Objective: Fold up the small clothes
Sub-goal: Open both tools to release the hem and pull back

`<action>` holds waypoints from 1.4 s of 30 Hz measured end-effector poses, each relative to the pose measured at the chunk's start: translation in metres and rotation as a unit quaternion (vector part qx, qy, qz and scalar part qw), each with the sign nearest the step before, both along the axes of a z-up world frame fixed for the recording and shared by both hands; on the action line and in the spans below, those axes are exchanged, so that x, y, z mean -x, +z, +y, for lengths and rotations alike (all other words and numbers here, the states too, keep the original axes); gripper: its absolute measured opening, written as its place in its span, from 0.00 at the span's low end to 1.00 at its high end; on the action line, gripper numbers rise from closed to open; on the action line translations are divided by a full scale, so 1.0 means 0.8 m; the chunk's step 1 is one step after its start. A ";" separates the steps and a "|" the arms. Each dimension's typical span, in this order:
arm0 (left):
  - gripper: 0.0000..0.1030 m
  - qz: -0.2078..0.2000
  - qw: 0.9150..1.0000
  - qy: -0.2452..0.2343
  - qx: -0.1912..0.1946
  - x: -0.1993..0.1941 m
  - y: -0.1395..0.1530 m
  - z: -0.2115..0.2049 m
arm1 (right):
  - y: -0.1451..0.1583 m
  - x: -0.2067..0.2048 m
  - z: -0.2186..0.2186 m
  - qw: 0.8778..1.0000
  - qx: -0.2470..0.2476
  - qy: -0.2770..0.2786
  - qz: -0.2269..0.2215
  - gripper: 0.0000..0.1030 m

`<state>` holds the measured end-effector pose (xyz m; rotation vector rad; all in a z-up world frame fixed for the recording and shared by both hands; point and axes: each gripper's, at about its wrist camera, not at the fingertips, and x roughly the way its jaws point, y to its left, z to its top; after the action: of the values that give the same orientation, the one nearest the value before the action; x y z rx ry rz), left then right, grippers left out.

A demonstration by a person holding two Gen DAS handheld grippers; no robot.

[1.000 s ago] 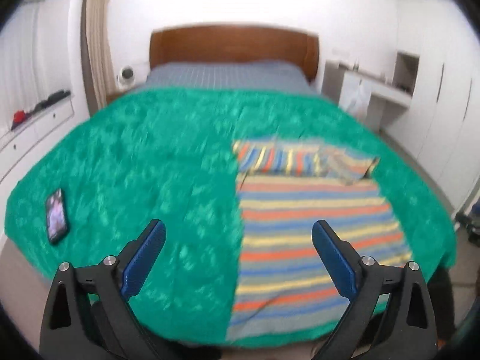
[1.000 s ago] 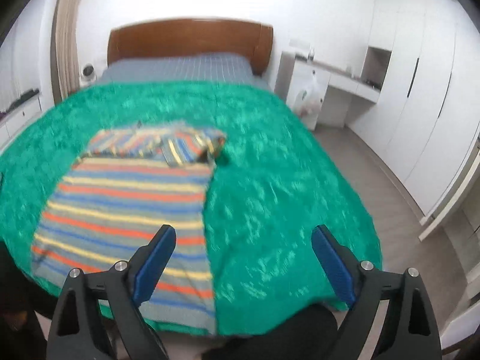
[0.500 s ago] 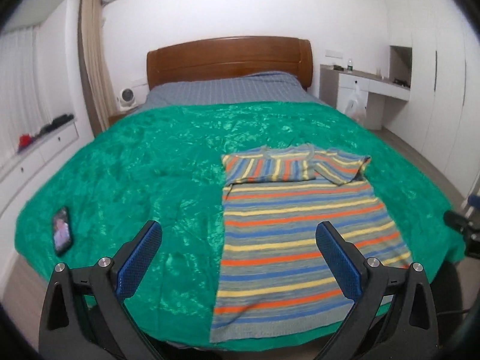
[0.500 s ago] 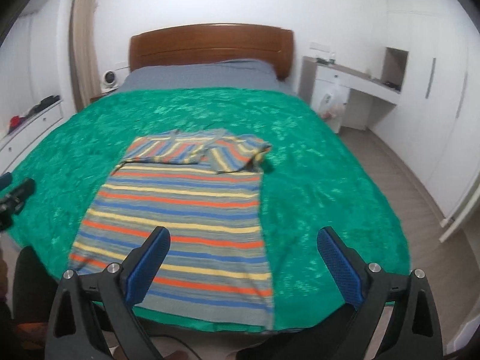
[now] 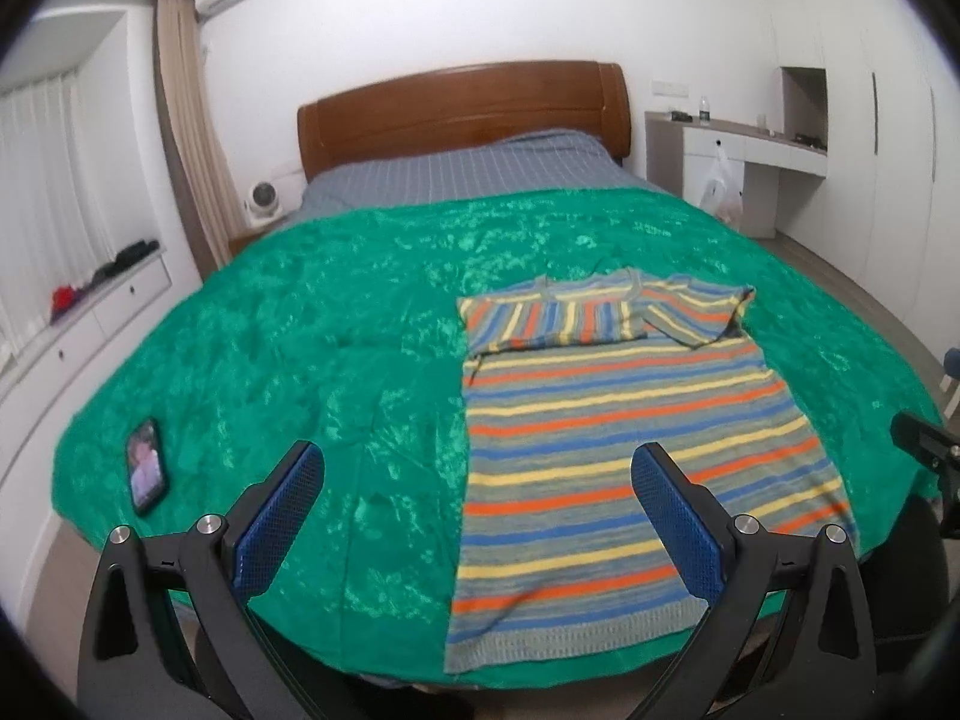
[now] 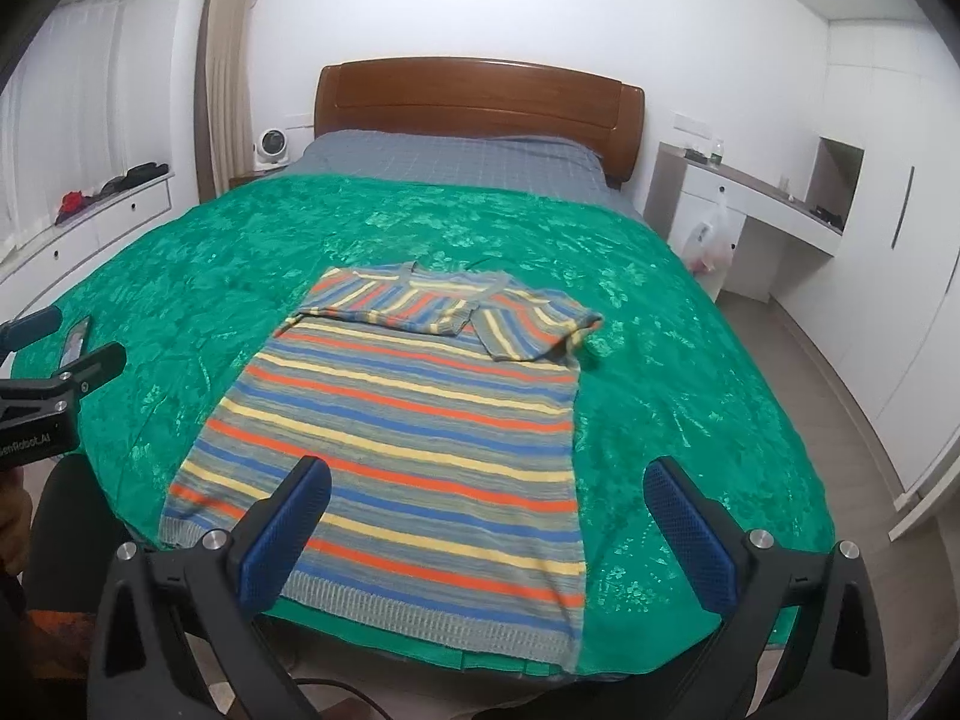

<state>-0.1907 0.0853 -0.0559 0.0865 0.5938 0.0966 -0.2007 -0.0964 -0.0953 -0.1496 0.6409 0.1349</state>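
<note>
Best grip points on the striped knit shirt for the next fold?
Probably the two hem corners of the striped knit shirt. It lies flat on the green bedspread, sleeves already folded in, hem at the near bed edge. Come in low from that edge: left gripper takes one corner, right gripper, jaws opening and empty, the other.

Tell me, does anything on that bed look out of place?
One thing: a dark smartphone lies alone near the left edge of the green patterned bedspread, its screen lit, apart from the folding. The striped knitted shirt lies flat, sleeves folded in, its hem at the bed's foot edge.
</note>
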 end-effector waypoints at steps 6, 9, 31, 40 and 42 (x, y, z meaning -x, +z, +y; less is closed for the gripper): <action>1.00 0.013 1.000 0.009 0.002 0.003 -0.008 -0.007 | -0.002 -0.001 0.000 1.000 -0.005 0.005 0.005 1.00; 1.00 0.030 1.000 0.006 0.005 0.006 -0.015 -0.016 | -0.006 -0.006 0.003 1.000 -0.003 0.009 0.015 1.00; 1.00 0.039 0.999 0.006 0.009 0.001 -0.017 -0.025 | -0.009 -0.029 0.041 0.997 -0.044 -0.058 0.013 1.00; 1.00 0.068 0.998 0.009 0.009 -0.018 -0.038 -0.013 | -0.028 -0.050 0.066 0.998 -0.033 0.003 0.048 1.00; 1.00 0.069 0.997 0.033 0.009 -0.023 -0.040 0.002 | -0.027 -0.062 0.060 0.997 -0.045 0.034 0.053 1.00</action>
<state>-0.1726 0.0869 -0.0882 0.0562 0.7359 0.1503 -0.1514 -0.0481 -0.1172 -0.0783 0.7338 0.2374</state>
